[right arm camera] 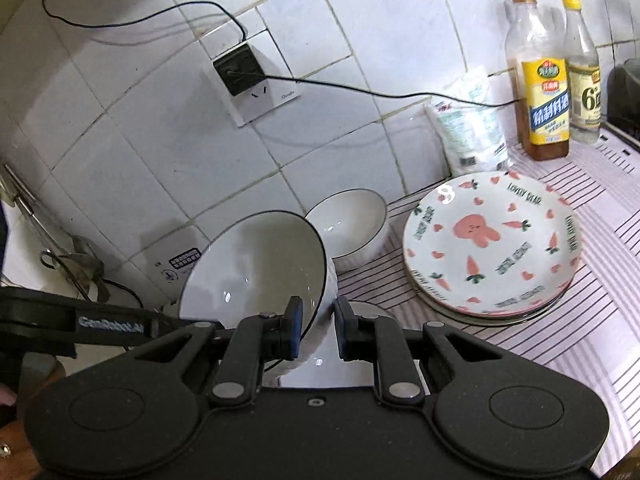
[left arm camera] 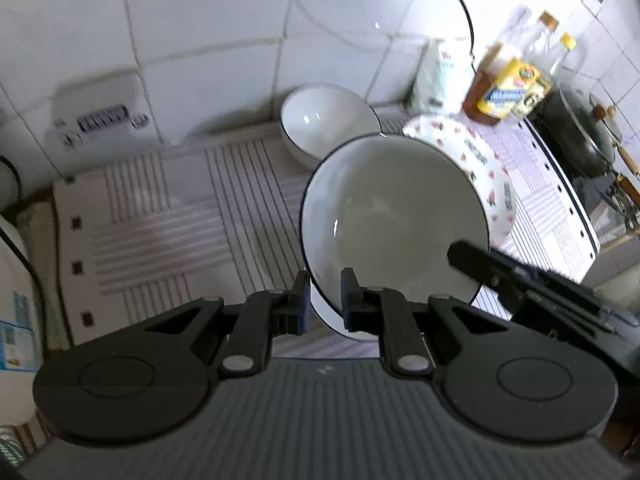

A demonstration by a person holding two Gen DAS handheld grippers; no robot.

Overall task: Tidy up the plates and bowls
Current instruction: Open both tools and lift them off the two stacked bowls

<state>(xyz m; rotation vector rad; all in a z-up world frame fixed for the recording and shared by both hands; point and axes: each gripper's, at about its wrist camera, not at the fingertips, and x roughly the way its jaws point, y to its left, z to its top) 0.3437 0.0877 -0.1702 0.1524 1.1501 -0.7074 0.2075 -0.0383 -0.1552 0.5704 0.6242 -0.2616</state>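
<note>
Glossy white bowl, round, thin black rim, tilted on edge at centre above the striped mat. Rim pinched at 6 o'clock between the closed-in pads of the left gripper; opposite rim clamped likewise by the right gripper, its dark body seen at 4 o'clock from the left wrist. Second matching bowl upright just behind, at 12 o'clock, against the glazed tile wall. Stack of cartoon carrot-print plates at 2 o'clock, flat on the mat. Two clear bottles beyond at 1 o'clock.
</note>
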